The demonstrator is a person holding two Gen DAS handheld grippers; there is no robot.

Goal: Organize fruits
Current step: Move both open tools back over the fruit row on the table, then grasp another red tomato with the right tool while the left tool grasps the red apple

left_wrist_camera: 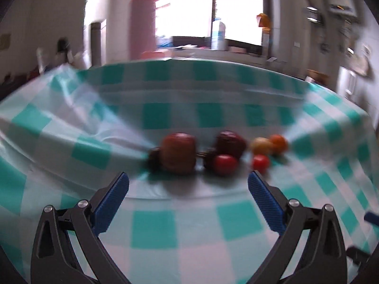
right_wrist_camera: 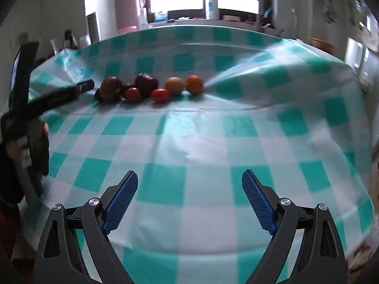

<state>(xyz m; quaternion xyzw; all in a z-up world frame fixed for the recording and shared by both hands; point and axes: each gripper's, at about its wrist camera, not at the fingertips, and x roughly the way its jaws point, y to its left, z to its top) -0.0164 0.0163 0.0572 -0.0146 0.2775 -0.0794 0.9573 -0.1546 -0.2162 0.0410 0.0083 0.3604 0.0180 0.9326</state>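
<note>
The fruits (right_wrist_camera: 151, 87) lie in a row on the tablecloth (right_wrist_camera: 201, 142). Both the left gripper (left_wrist_camera: 188, 187) and the right gripper (right_wrist_camera: 189, 184) stand wide and empty. The row lies just ahead of the left, well ahead of the right.

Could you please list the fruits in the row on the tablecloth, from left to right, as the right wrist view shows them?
Brownish-red apple → small red tomato → dark red apple → second red tomato → yellowish fruit → orange.

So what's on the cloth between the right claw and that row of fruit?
Nothing: only bare checked tablecloth lies between the right claw and the fruit row, seen in the right wrist view.
</note>
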